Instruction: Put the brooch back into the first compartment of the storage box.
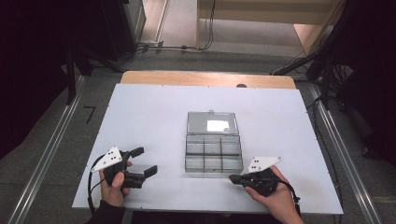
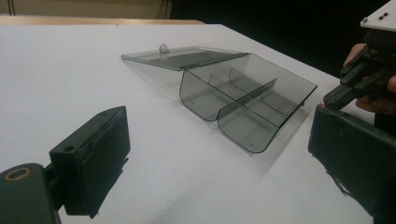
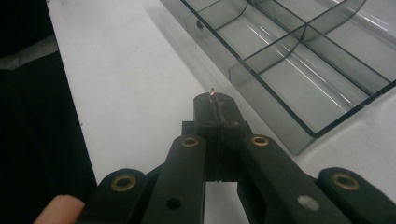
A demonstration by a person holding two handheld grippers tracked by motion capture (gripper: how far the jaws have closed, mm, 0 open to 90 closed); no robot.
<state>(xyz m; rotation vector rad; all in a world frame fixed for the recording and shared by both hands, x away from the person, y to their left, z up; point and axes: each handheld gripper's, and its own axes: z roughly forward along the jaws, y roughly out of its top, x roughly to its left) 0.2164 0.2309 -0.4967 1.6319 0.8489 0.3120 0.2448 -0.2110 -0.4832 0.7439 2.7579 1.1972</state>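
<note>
A clear plastic compartment box (image 1: 213, 171) lies in the middle of the white table (image 1: 149, 116), its lid (image 1: 212, 122) folded back flat behind it. Its compartments look empty. My left gripper (image 1: 147, 160) rests near the front left of the table, jaws wide open with nothing between them; in the left gripper view (image 2: 217, 140) it faces the box (image 2: 243, 123). My right gripper (image 1: 232, 178) sits just off the box's front right corner, shut. In the right gripper view (image 3: 214, 99) a tiny reddish piece (image 3: 213, 91) pokes out from between its tips, close to the box wall (image 3: 261, 81).
A wooden strip (image 1: 208, 78) runs along the table's far edge. Dark stands and cables surround the table on the grey floor. The person's right hand (image 2: 373, 100) with the right gripper (image 2: 334, 95) appears beyond the box in the left gripper view.
</note>
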